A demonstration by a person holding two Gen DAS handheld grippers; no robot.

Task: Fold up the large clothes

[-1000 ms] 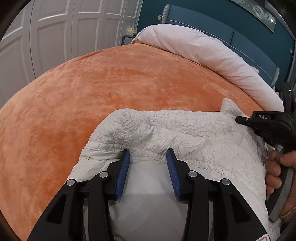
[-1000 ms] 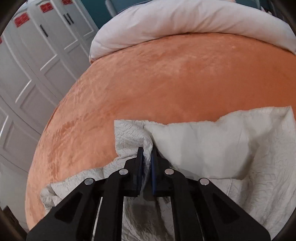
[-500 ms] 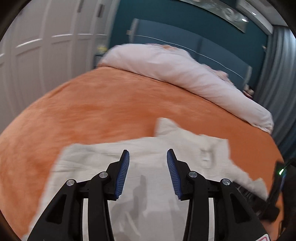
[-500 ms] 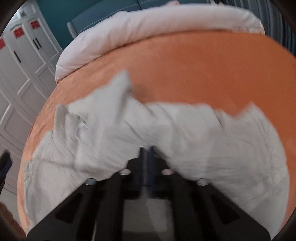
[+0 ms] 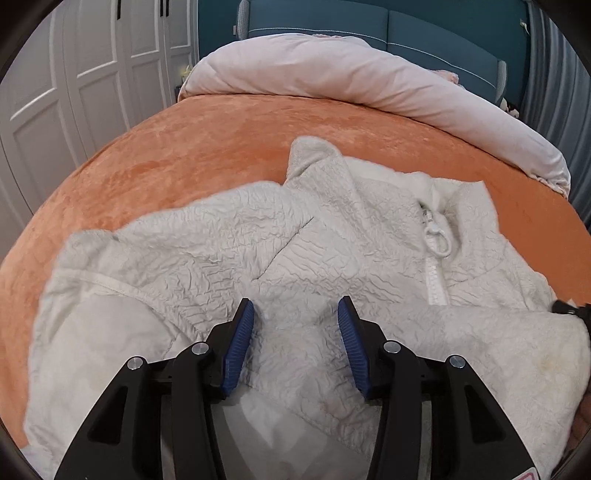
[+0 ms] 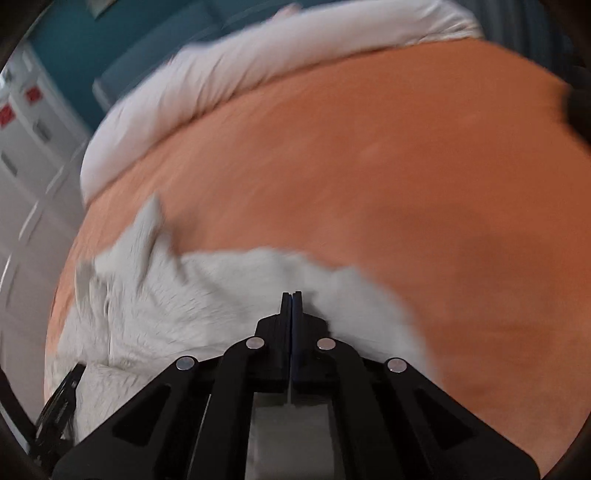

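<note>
A cream, crinkle-textured jacket [image 5: 295,251] lay spread across the near part of a bed covered with an orange velvety bedspread [image 5: 221,147]. In the left wrist view its collar stood up in a point toward the far side, and a white zipper [image 5: 436,273] with a looped pull ran down the front at the right, partly open at the top. A smoother lining panel showed at the lower left edge of the garment. The left gripper [image 5: 295,328] hovered over the middle of the jacket with its blue-padded fingers [image 5: 240,343] apart; they had been widening a little over the last second, and crumpled fabric showed in the gap between them, though whether the pads pressed on it could not be told. At the far right edge of that view a small black tip of the other tool poked in over the jacket's edge. The right wrist view was blurred by motion. There the right gripper [image 6: 291,299] had its fingers pressed flat together over the jacket's near edge; whether a fold of cloth was pinched between them could not be told. Beyond the jacket, a pale rolled duvet [image 5: 369,77] lay along the head of the bed against a teal headboard [image 5: 424,26], with white panelled wardrobe doors [image 5: 74,85] on the left.
</note>
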